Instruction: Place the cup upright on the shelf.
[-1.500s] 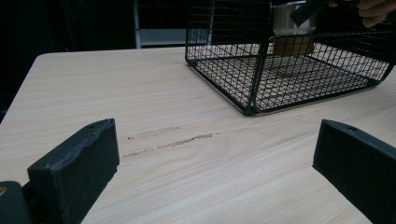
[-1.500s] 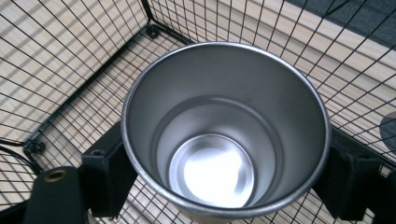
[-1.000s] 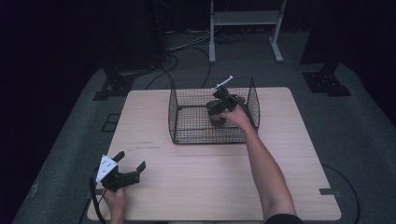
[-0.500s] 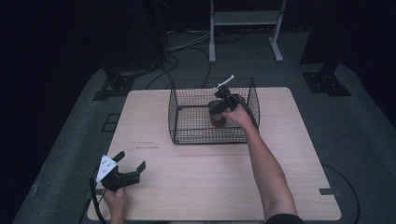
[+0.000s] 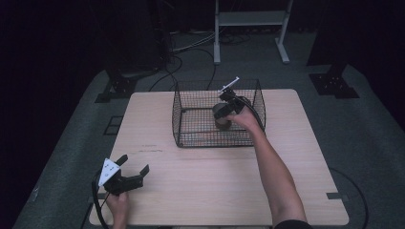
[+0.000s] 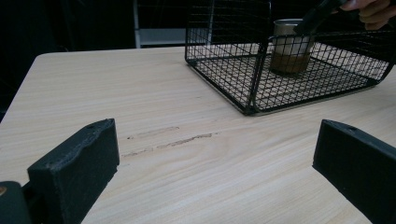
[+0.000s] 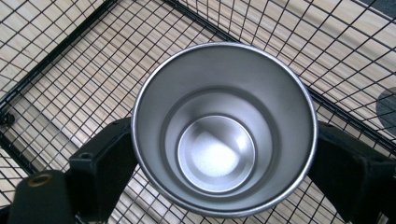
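A steel cup stands upright inside a black wire basket at the back middle of the table. My right gripper reaches down into the basket, with one jaw on each side of the cup. In the right gripper view I look straight into the empty cup, and both jaws press against its wall below the rim. In the left gripper view the cup rests on the basket floor. My left gripper stands open near the table's front left corner with nothing between its jaws.
The wooden table has a faint scuff mark ahead of the left gripper. Cables and stand feet lie on the grey floor beyond the table. A white frame stands at the back.
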`<state>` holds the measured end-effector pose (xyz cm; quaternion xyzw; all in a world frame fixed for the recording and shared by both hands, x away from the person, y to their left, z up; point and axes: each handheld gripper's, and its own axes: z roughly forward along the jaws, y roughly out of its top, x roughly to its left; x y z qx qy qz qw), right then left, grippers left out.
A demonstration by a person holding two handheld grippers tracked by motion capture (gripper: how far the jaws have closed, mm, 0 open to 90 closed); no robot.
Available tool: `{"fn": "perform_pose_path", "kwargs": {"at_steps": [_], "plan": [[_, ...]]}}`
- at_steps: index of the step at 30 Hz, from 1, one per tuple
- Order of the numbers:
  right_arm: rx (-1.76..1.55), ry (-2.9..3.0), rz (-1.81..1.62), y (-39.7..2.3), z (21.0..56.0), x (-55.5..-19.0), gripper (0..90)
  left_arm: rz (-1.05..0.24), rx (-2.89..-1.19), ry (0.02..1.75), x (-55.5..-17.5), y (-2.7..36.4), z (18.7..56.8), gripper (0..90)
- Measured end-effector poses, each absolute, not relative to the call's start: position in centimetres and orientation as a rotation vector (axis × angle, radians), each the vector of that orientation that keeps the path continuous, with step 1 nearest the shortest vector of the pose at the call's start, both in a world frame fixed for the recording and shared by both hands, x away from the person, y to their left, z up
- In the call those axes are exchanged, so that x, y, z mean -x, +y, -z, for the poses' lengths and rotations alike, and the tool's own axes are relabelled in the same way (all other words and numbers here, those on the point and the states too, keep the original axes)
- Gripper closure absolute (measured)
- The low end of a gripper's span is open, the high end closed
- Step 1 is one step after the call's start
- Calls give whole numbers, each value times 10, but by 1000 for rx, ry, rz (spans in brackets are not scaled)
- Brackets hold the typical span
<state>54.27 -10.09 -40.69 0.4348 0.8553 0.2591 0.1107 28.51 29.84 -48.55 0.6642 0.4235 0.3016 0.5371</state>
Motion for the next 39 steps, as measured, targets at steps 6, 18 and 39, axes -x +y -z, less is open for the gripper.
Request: {"fn": "perform_pose_path", "kwargs": {"at_steps": [6, 18, 39], "plan": [[-1270, 2528, -750, -100, 406, -541, 122, -717, -1582, 1008, -285, 298, 485, 0], [-1279, 2510, -793, -104, 400, -539, 79, -716, -1581, 1013, -286, 298, 486, 0], [-1232, 2459, -986, -113, 363, -514, 69, -715, -1582, 1009, -285, 298, 486, 0]]}}
